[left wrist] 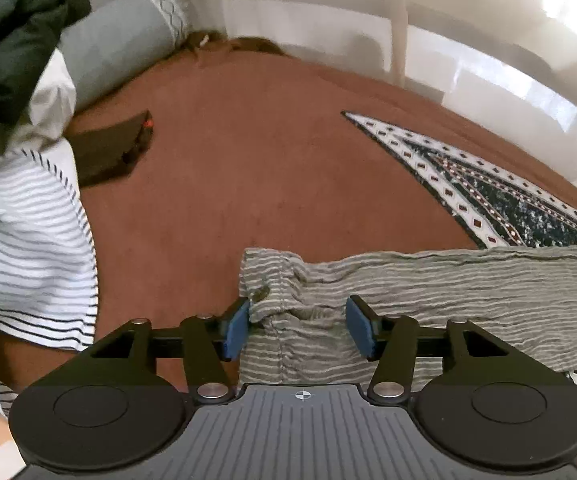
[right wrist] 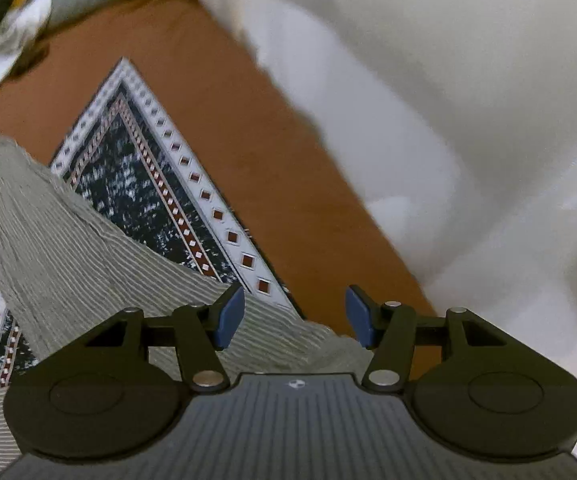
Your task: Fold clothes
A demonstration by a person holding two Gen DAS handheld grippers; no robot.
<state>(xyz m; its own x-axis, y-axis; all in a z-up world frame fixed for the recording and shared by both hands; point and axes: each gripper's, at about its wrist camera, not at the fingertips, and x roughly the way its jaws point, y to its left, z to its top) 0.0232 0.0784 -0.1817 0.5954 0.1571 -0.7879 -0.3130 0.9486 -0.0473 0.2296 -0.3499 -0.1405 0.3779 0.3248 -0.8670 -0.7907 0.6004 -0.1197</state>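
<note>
A grey striped garment [left wrist: 428,292] lies flat across the brown bedspread [left wrist: 248,168], partly over a patterned navy-and-white cloth [left wrist: 488,188]. My left gripper [left wrist: 298,326] is open just above the garment's left end, its blue pads on either side of a fold. In the right wrist view the same grey garment [right wrist: 68,256] stretches away to the left over the patterned cloth [right wrist: 160,184]. My right gripper [right wrist: 294,316] is open over the garment's near corner, holding nothing.
A white striped shirt [left wrist: 28,240] and a dark garment [left wrist: 8,32] are piled at the left. A folded brown item [left wrist: 116,148] lies on the bedspread. A grey bolster [left wrist: 120,40] sits at the back. White curtain [right wrist: 448,100] hangs along the right.
</note>
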